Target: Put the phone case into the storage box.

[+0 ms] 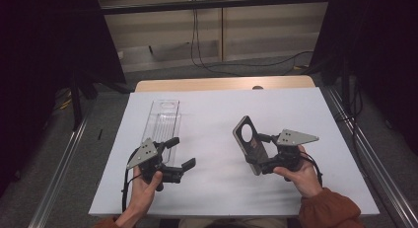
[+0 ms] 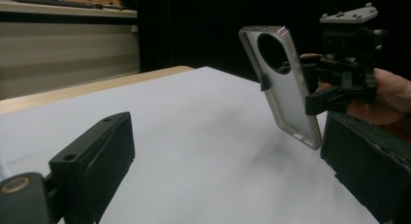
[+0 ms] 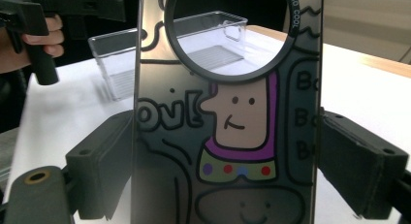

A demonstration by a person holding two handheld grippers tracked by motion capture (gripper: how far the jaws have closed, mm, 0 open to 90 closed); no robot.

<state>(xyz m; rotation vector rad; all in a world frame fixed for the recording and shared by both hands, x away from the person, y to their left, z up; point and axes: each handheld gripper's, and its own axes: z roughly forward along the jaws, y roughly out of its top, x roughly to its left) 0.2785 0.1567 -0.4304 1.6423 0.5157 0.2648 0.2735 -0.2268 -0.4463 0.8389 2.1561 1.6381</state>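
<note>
White board [image 1: 217, 139] covers the table; from above, my right claw [image 1: 260, 154] clamps a phone case [image 1: 249, 144] tilted off the board, right of the clear tray [image 1: 162, 120]. My left claw [image 1: 180, 153] gapes empty just beside that tray's near end. Along my left claw, the case hangs right. Along my right claw, both pads grip the case's edges, the tray behind it.
</note>
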